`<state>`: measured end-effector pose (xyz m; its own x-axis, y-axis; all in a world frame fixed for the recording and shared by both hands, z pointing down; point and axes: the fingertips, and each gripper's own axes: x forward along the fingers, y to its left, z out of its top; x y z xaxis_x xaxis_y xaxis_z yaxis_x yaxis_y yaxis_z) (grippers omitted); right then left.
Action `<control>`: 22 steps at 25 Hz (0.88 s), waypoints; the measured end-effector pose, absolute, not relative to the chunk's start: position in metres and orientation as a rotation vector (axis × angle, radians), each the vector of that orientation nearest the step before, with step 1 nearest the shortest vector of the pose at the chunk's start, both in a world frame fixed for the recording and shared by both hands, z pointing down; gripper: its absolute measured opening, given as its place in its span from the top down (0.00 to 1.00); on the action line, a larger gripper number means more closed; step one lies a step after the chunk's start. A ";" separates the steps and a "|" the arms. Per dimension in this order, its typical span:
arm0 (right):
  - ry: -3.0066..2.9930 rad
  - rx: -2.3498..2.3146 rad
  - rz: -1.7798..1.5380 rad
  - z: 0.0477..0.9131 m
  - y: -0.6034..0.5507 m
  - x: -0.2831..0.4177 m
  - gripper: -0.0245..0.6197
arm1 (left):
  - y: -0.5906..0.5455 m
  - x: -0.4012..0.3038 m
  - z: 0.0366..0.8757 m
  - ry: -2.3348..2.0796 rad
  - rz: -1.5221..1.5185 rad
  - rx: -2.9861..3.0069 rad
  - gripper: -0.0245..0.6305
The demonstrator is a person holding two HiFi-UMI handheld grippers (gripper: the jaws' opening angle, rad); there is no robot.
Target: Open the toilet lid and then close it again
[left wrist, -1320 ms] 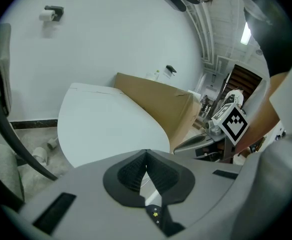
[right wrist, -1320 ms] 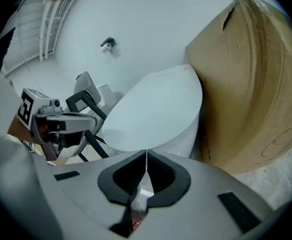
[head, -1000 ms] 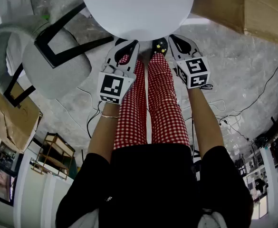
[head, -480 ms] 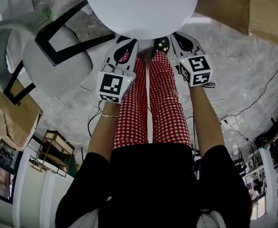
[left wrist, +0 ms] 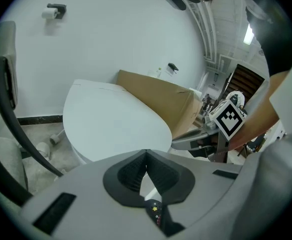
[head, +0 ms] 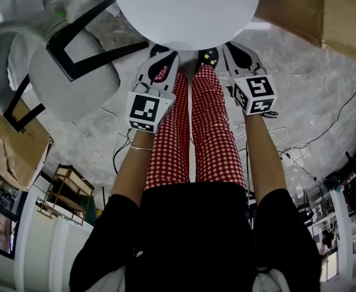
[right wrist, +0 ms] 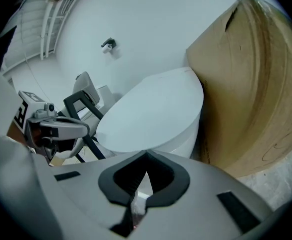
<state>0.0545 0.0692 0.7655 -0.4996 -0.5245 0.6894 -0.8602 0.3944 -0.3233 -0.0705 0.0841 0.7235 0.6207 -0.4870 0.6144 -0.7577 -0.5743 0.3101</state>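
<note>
The white toilet lid (head: 184, 5) lies shut, flat over the bowl, at the top of the head view. My left gripper (head: 167, 56) hovers just short of its front rim, jaws shut on nothing. My right gripper (head: 230, 46) sits beside it at the rim's right front, also shut and holding nothing. I cannot tell whether either tip touches the rim. The left gripper view shows the lid (left wrist: 116, 119) beyond the closed tips of the left gripper (left wrist: 146, 152). In the right gripper view the lid (right wrist: 155, 109) sits ahead of the right gripper (right wrist: 146, 155).
A grey chair with a black frame (head: 74, 72) stands left of the toilet. Large cardboard sheets (head: 324, 11) lean at the right. Cables (head: 324, 132) trail over the concrete floor. A paper holder (left wrist: 56, 10) hangs on the white wall. My legs in red checked trousers (head: 196, 132) stand below the grippers.
The right gripper has drifted slightly to the right along the lid's front rim. The left gripper has hardly moved. The lid stays down.
</note>
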 end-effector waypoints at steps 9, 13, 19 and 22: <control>-2.184 1.210 0.866 0.744 0.069 0.057 0.93 | 0.087 -0.072 0.717 -0.969 0.632 2.301 0.96; -2.193 1.217 0.859 0.737 0.068 0.056 0.93 | 0.089 -0.077 0.720 -0.983 0.627 2.290 0.96; -2.223 1.241 0.816 0.716 0.066 0.056 0.93 | 0.089 -0.079 0.722 -0.996 0.611 2.278 0.96; -2.234 1.246 0.803 0.707 0.065 0.056 0.93 | 0.088 -0.078 0.722 -1.000 0.599 2.278 0.96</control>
